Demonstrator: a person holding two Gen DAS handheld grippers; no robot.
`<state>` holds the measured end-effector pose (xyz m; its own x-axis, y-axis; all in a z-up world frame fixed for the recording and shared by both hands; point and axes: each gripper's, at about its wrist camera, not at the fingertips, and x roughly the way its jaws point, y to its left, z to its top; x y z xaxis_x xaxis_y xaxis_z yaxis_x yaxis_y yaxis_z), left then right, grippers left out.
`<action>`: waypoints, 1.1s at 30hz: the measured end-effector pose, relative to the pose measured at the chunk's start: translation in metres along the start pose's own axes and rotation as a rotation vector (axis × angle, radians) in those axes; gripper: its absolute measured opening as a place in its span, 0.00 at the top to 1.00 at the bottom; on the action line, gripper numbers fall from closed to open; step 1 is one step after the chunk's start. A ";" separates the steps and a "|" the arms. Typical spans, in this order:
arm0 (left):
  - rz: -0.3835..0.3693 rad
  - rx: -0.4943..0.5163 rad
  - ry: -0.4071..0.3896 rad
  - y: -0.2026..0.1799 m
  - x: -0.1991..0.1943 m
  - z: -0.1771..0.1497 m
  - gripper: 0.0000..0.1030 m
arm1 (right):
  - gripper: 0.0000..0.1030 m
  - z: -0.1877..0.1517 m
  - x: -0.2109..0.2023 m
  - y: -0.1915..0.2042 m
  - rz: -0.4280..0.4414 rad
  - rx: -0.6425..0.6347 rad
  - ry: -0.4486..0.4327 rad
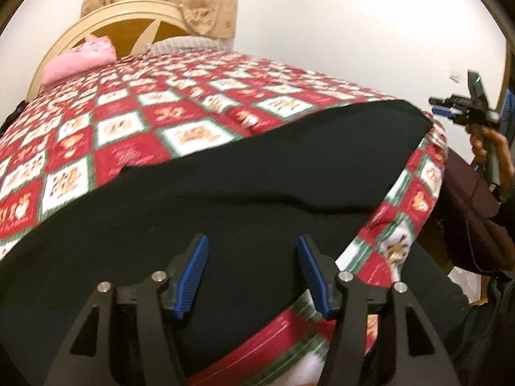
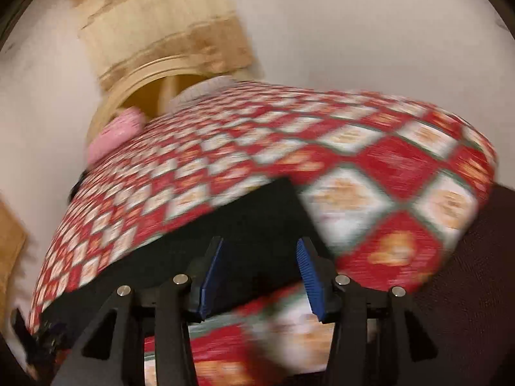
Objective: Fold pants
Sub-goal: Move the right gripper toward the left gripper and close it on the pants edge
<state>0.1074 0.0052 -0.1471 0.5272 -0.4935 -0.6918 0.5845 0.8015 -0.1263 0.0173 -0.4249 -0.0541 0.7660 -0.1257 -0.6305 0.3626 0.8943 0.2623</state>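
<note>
No text, label, brand or number can be read in either view; the script on the bedspread's point(image 1: 135, 135) red squares is too blurred.

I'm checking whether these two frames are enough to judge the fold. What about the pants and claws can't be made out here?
- Pants: the left wrist view cuts them off at the left edge and the left claw covers the near hem, so the fold count is unclear.
- Right wrist view: motion blur smears the pants' edges and the bedspread.
- Right claw: small and distant in the left wrist view.
</note>
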 end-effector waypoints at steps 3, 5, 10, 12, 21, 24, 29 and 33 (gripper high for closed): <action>0.001 0.014 -0.009 -0.009 0.000 -0.004 0.41 | 0.53 -0.015 0.019 0.076 0.134 -0.170 0.081; -0.004 0.037 -0.018 -0.016 0.000 -0.007 0.41 | 0.53 -0.042 0.031 0.141 0.249 -0.349 0.146; -0.018 0.048 -0.027 -0.015 -0.005 -0.011 0.41 | 0.53 -0.123 0.043 0.253 0.394 -0.695 0.239; -0.026 0.018 -0.039 -0.009 -0.011 -0.012 0.41 | 0.53 -0.151 0.042 0.277 0.418 -0.795 0.240; -0.030 -0.031 -0.049 0.006 -0.013 -0.016 0.41 | 0.53 -0.214 0.062 0.331 0.413 -1.032 0.232; -0.037 -0.050 -0.060 0.010 -0.014 -0.018 0.41 | 0.55 -0.216 0.072 0.333 0.410 -1.015 0.242; -0.042 -0.063 -0.062 0.015 -0.016 -0.018 0.41 | 0.91 -0.211 0.073 0.338 0.449 -0.982 0.273; -0.036 -0.076 -0.067 0.020 -0.019 -0.019 0.41 | 0.96 -0.215 0.062 0.340 0.463 -0.988 0.269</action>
<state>0.0975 0.0371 -0.1496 0.5482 -0.5415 -0.6373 0.5563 0.8051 -0.2056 0.0742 -0.0366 -0.1615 0.5346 0.2973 -0.7911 -0.5987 0.7939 -0.1063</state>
